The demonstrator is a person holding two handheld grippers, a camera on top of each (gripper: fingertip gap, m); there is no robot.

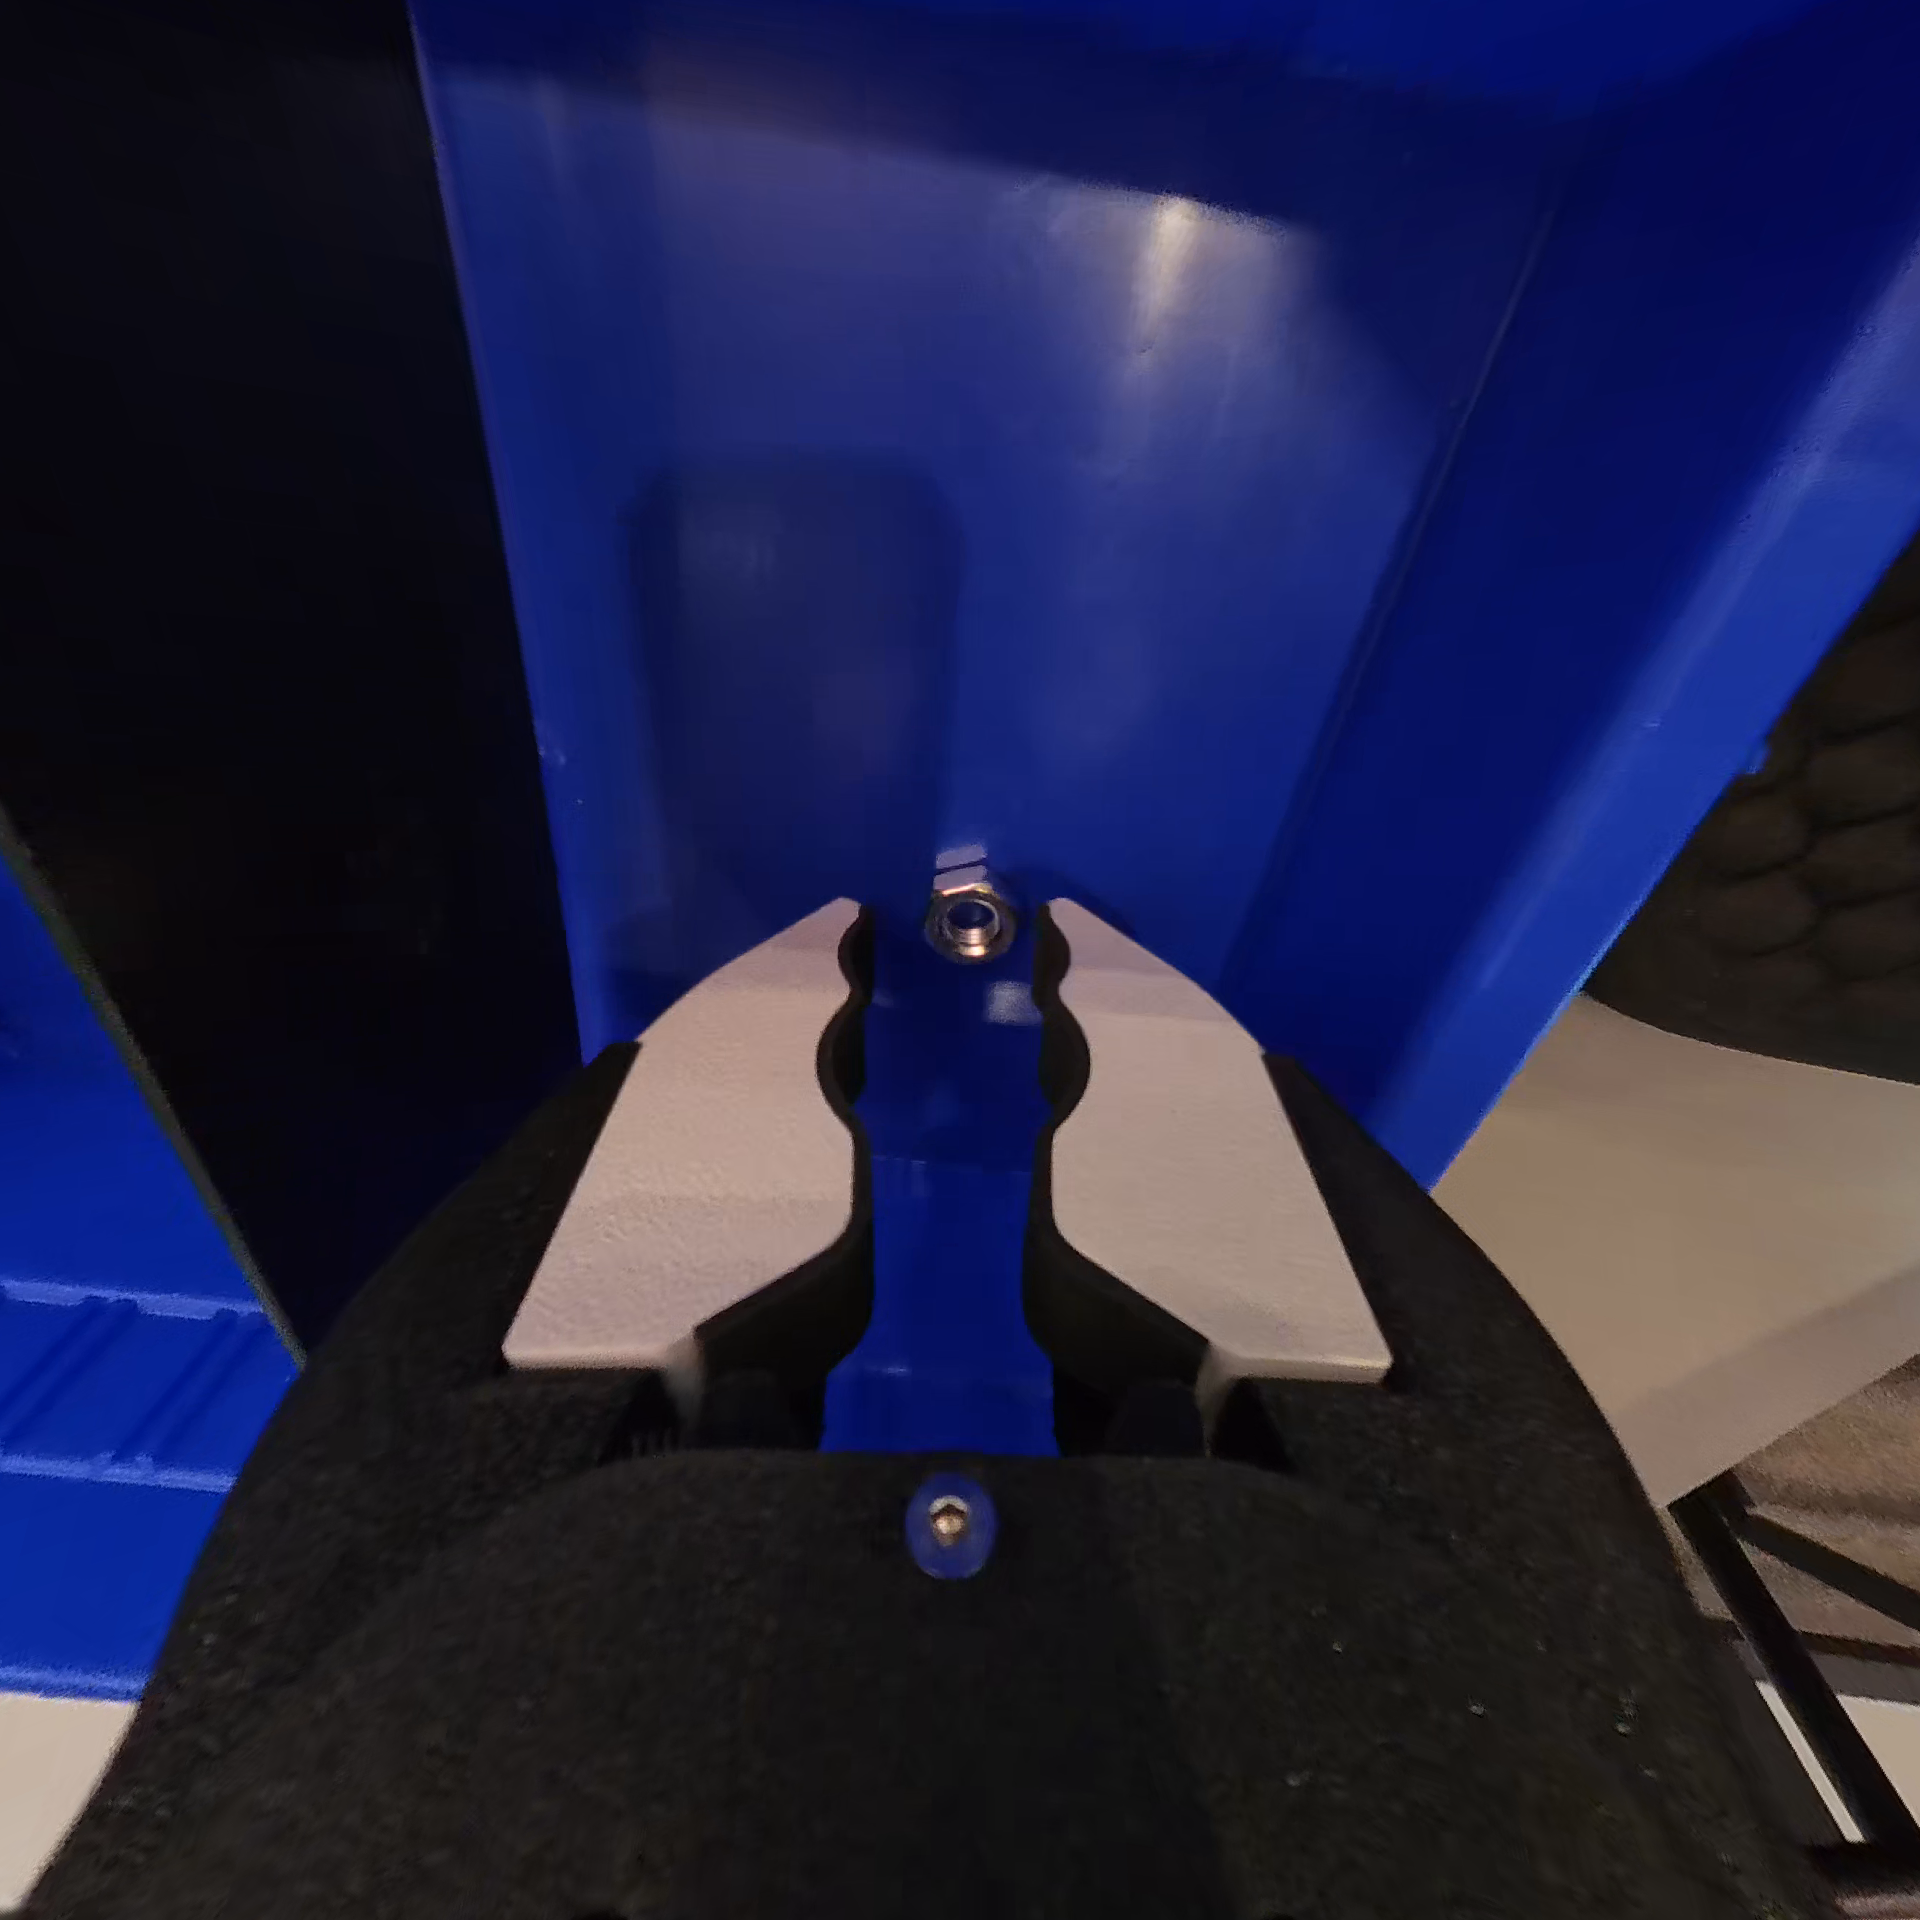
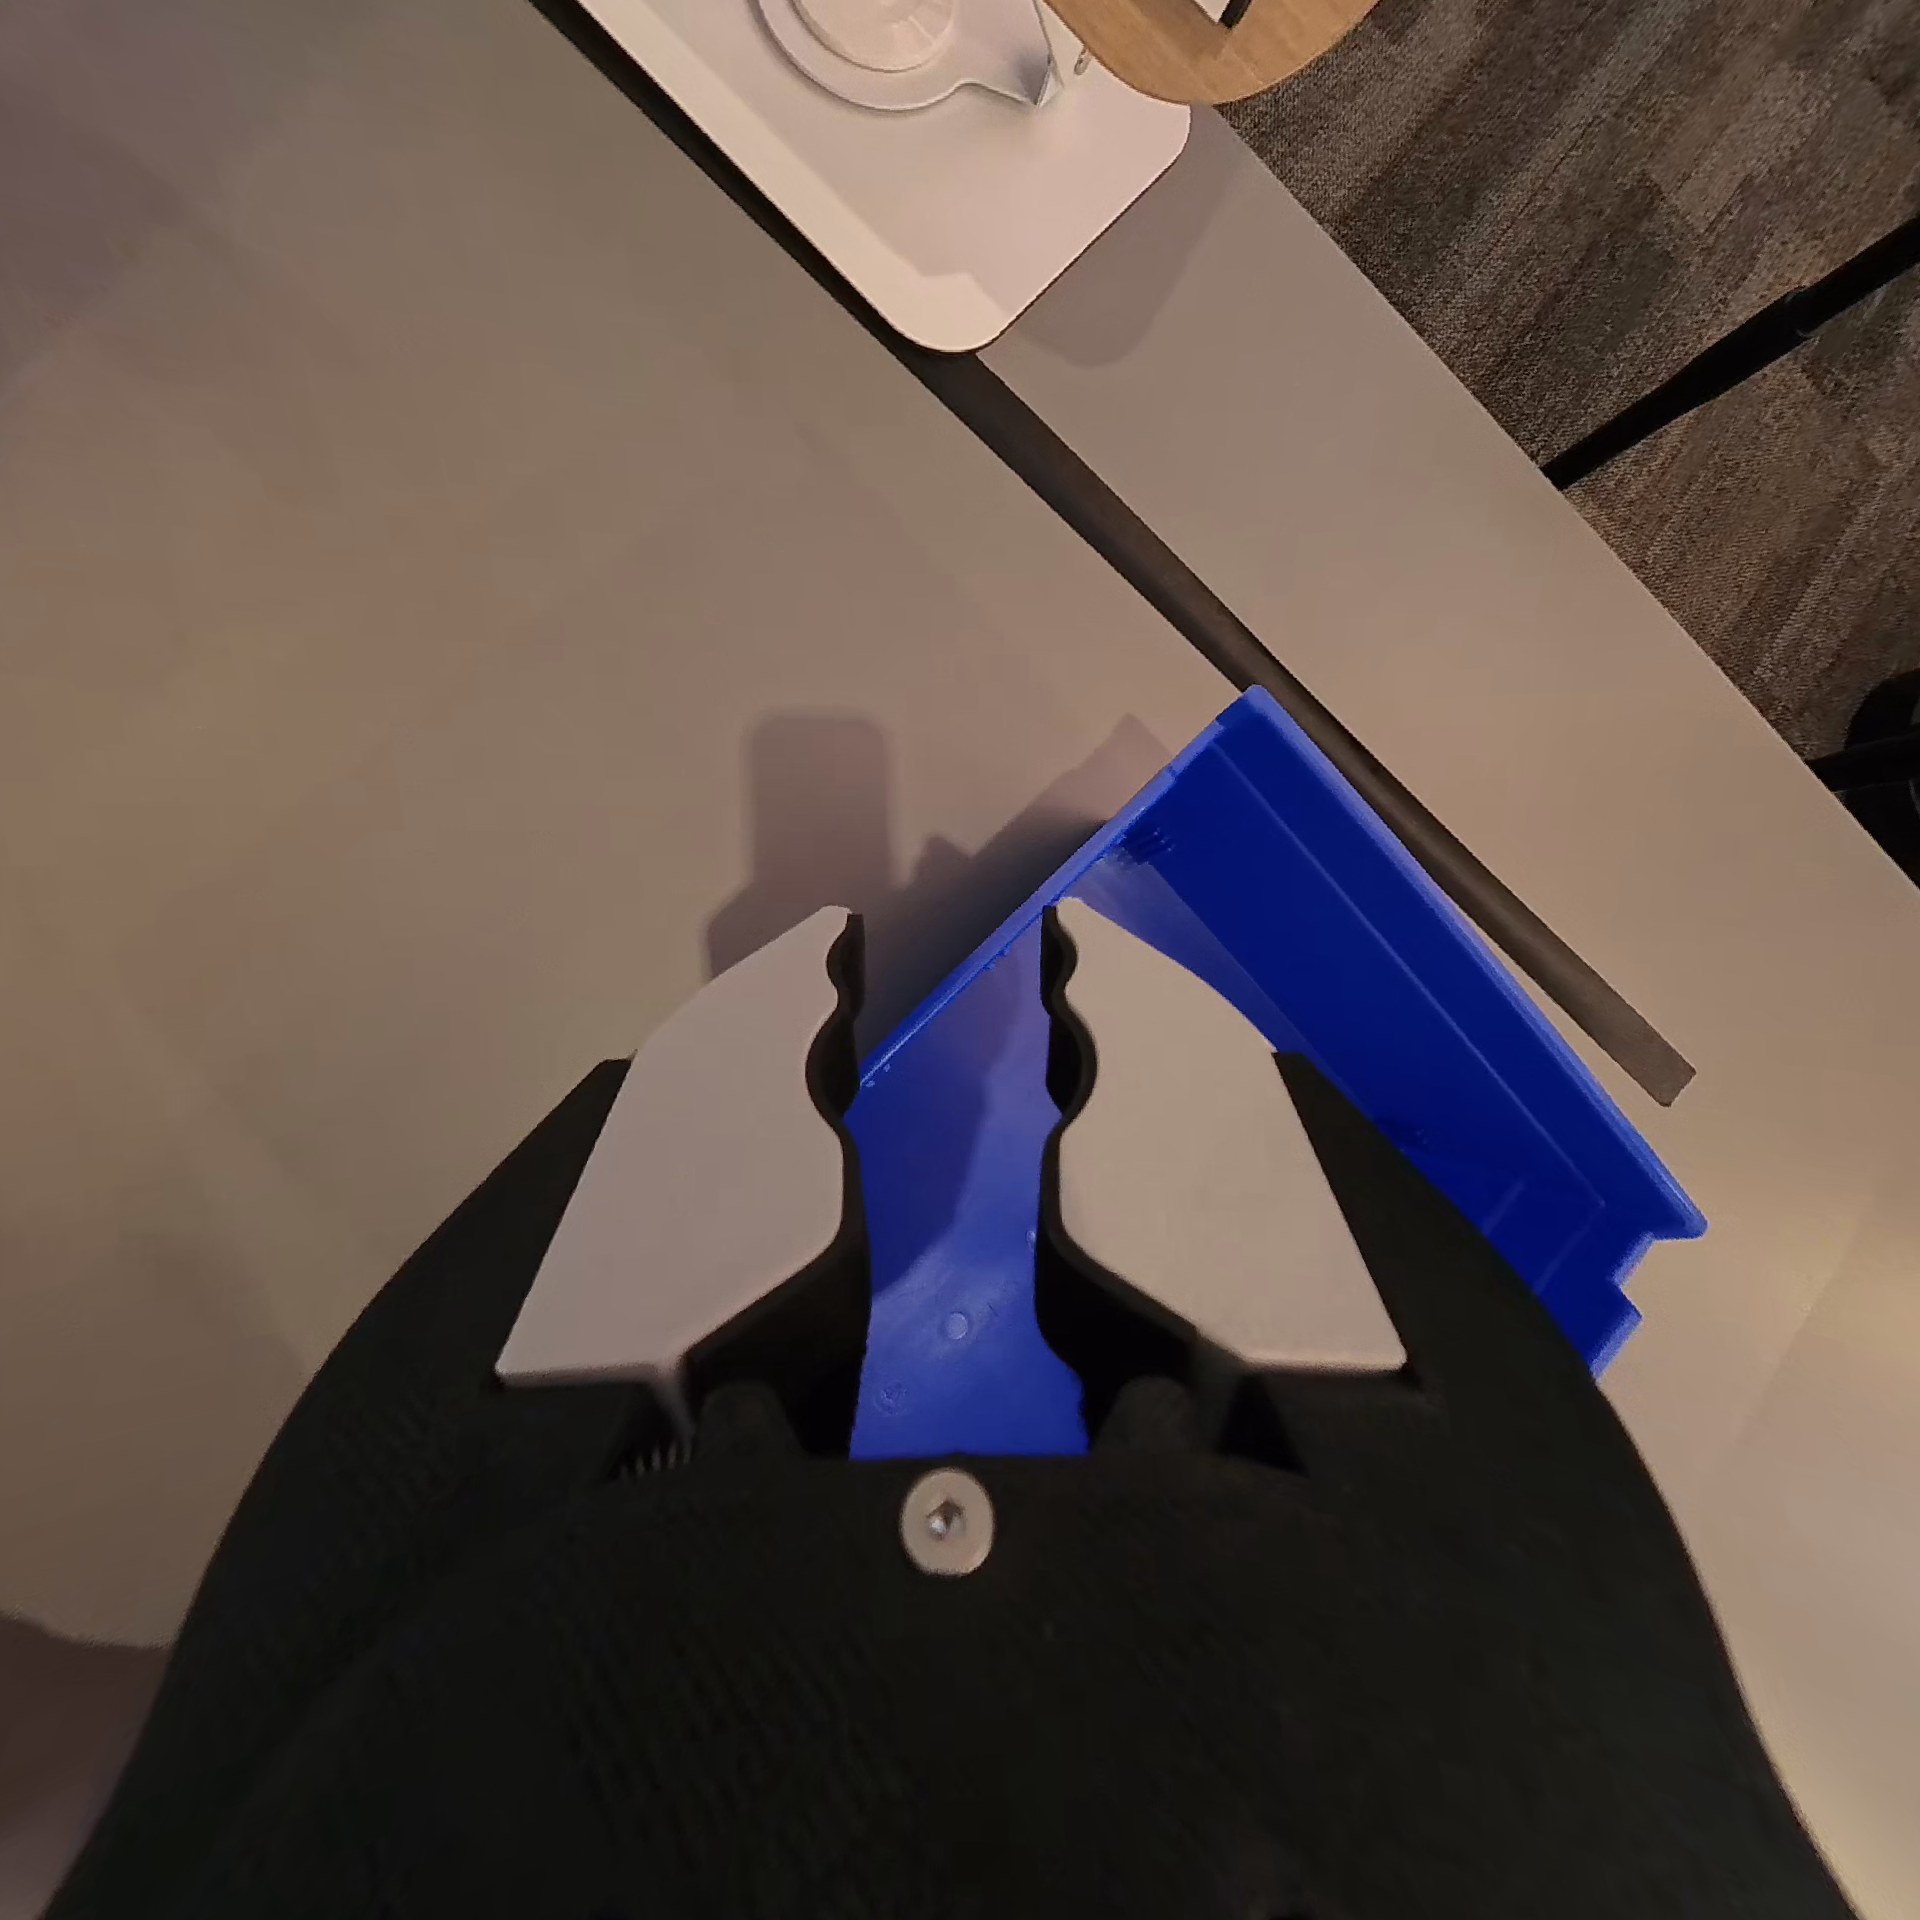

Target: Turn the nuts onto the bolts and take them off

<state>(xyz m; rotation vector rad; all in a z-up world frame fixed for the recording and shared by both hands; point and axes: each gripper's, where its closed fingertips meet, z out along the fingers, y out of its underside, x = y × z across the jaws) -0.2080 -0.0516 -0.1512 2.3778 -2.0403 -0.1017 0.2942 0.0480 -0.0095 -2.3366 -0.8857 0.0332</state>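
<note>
In the left wrist view a small silver hex nut point(image 1: 964, 921) lies on the floor of a blue plastic bin point(image 1: 1039, 468). My left gripper point(image 1: 954, 920) reaches into the bin, open, with the nut between its fingertips and touching neither. In the right wrist view my right gripper point(image 2: 951, 925) is open and empty, held over the near rim of a blue bin point(image 2: 1351, 997) on the table. No bolt shows in either view.
A second blue bin point(image 1: 94, 1351) stands at the left in the left wrist view. A grey table point(image 2: 520, 520) carries a white tray point(image 2: 935, 187) with a clear lid at its far side. A dark strip point(image 2: 1299, 707) crosses the table behind the bin. Carpet floor lies beyond. The grippers' ends are close to 55 centimeters from one another.
</note>
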